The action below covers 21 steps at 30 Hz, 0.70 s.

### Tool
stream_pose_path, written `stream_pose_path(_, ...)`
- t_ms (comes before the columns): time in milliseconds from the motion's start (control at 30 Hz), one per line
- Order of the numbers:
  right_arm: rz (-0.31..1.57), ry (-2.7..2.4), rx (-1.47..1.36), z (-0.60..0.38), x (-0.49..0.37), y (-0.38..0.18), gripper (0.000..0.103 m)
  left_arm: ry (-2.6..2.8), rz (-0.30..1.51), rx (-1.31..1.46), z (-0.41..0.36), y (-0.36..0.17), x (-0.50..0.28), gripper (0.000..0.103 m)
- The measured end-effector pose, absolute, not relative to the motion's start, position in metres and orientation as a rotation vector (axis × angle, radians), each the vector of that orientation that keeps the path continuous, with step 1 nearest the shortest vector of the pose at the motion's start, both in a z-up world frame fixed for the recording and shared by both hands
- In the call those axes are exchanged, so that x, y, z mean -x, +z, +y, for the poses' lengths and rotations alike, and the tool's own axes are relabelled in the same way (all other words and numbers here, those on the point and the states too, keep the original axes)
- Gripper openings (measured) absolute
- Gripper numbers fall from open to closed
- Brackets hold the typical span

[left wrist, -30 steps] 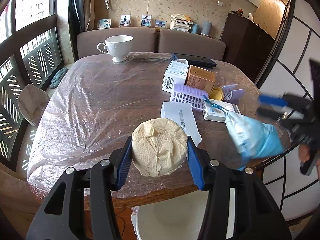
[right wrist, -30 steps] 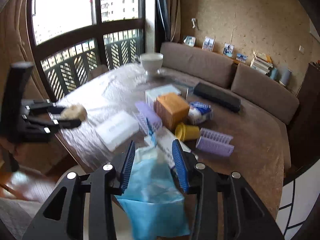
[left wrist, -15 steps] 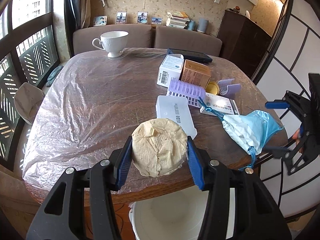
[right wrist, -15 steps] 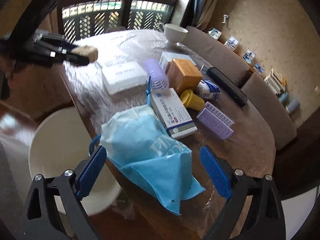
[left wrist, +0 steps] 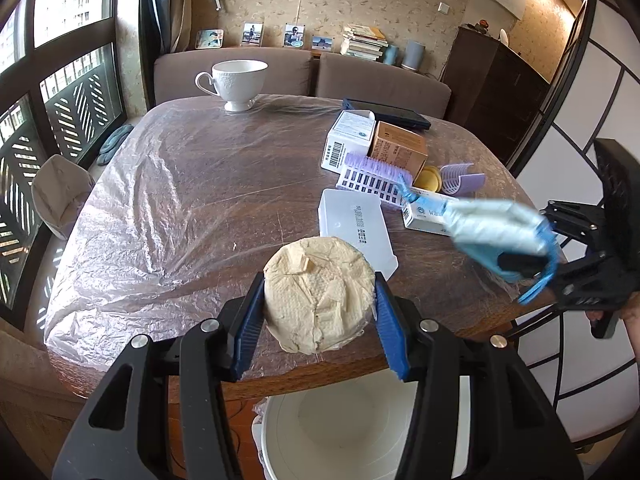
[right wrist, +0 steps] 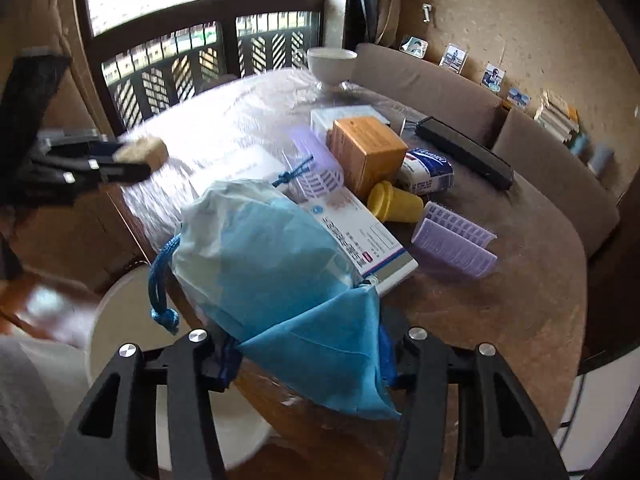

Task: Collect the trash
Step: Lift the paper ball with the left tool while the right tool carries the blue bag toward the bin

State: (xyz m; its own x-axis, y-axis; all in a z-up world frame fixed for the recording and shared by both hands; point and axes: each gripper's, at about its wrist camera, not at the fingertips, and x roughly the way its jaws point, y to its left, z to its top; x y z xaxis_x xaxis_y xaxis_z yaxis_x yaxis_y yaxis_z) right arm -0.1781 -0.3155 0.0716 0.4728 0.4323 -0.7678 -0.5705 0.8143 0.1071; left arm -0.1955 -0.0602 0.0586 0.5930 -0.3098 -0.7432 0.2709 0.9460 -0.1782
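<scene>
My left gripper (left wrist: 319, 282) is shut on a crumpled beige paper wad (left wrist: 320, 292) and holds it above the table's near edge, over a white bin (left wrist: 348, 420). The wad (right wrist: 140, 152) also shows at the left of the right wrist view. My right gripper (right wrist: 308, 344) has a blue drawstring bag (right wrist: 272, 256) between its jaws, which are closing on it; the pads press its lower end. In the left wrist view the bag (left wrist: 496, 228) is blurred at the table's right edge, in front of the right gripper (left wrist: 520, 260). The bin (right wrist: 120, 320) stands below the bag.
The plastic-covered table (left wrist: 200, 200) carries a white cup (left wrist: 239, 84), a white box (left wrist: 350, 144), a brown box (left wrist: 398, 148), purple trays (left wrist: 372, 178), a yellow cap (left wrist: 427, 178), a flat white case (left wrist: 356, 228) and a medicine box (right wrist: 360, 240). A sofa (left wrist: 380, 76) runs behind.
The right gripper opened wide with the blue bag resting at the table edge, then closed on it again. The left gripper kept still with the paper wad.
</scene>
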Motion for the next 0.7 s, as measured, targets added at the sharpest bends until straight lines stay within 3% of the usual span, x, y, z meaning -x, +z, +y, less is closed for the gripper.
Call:
stream_pose_path(267, 0.740, 0.672, -0.235, -0.343, 0.185, 0.117, 0.051, -0.354, 0.866, 0.054, -0.069, 0.061, 0.195, 0.053)
stream_pose_path(533, 0.738, 0.644, -0.306, -0.346, 0.175, 0.120, 0.051, -0.381, 0.856, 0.047, -0.079, 0.065, 0.196, 0.053)
stream_pose_path(700, 0.856, 0.552, -0.272, -0.338, 0.165, 0.090, 0.051, -0.399, 0.844, 0.062, -0.081, 0.069, 0.197, 0.053)
